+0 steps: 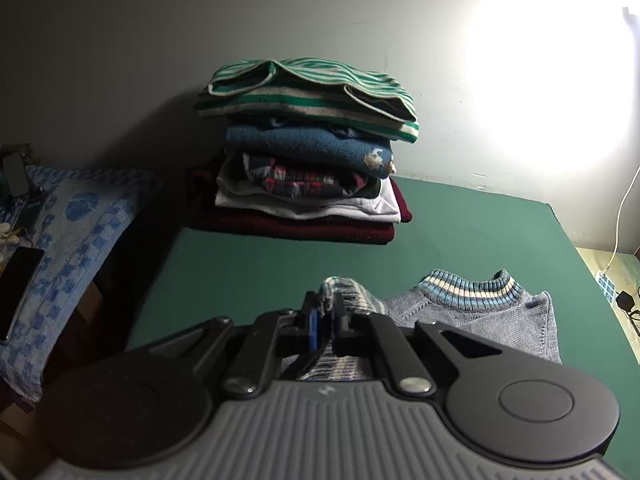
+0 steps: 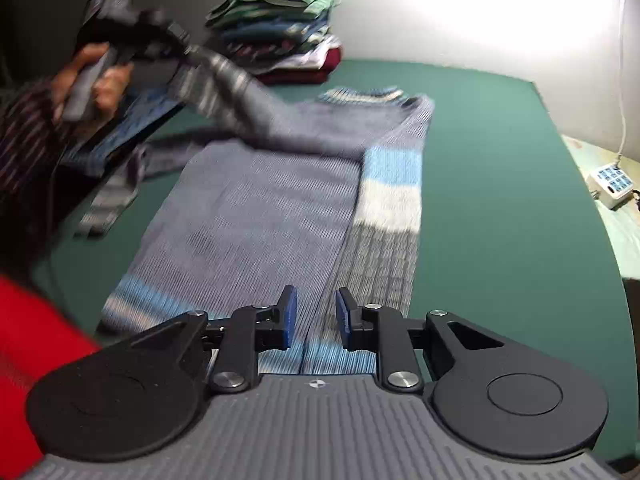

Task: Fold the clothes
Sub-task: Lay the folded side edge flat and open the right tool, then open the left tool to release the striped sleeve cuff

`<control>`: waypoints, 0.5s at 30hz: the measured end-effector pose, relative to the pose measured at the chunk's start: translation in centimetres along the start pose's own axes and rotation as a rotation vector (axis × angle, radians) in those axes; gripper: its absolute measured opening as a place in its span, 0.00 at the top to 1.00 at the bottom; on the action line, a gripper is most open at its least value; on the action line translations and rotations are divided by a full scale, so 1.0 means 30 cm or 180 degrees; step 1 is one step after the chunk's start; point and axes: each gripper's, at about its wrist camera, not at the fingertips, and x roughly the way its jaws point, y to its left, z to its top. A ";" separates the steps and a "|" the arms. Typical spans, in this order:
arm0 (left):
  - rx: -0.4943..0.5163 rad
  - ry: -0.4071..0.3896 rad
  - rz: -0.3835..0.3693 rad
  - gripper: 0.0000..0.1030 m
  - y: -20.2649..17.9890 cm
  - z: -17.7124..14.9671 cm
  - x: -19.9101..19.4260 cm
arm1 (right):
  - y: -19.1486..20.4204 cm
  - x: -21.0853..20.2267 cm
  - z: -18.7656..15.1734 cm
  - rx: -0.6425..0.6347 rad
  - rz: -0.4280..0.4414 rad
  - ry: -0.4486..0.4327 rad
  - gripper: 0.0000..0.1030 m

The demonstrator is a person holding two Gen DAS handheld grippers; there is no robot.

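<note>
Green surface (image 2: 500,152) is carrying a grey sweater (image 2: 256,200); left gripper (image 1: 324,320) jaws are clenching its striped sleeve (image 2: 232,80), lifted far left; right gripper (image 2: 316,316) jaws are hovering slightly parted over the near hem

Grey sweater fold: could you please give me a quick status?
Left gripper shut on sleeve, lifted. Right gripper open above sweater. Nothing blocking.
</note>
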 end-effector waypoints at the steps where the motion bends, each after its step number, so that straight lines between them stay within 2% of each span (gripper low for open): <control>1: 0.0004 0.0001 -0.0006 0.97 -0.001 -0.002 -0.006 | 0.002 0.036 0.008 -0.0029 -0.0088 0.0034 0.79; 4: 0.0063 0.0000 -0.0066 0.97 -0.018 -0.012 -0.031 | -0.017 0.147 0.018 0.0025 -0.0154 0.0220 0.81; 7: 0.0199 -0.0043 -0.0180 0.97 -0.052 -0.032 -0.072 | -0.037 0.203 0.023 0.0029 -0.0090 0.0404 0.81; 9: 0.0259 -0.0069 -0.0227 0.97 -0.073 -0.047 -0.104 | -0.053 0.205 0.055 -0.0088 0.0003 0.0420 0.81; 12: 0.0316 -0.0096 -0.0265 0.97 -0.105 -0.071 -0.156 | -0.122 0.201 0.145 -0.0110 0.0072 0.0271 0.81; 15: 0.0371 -0.0162 -0.0279 0.97 -0.142 -0.100 -0.218 | -0.193 0.237 0.257 -0.0223 -0.0033 0.0141 0.81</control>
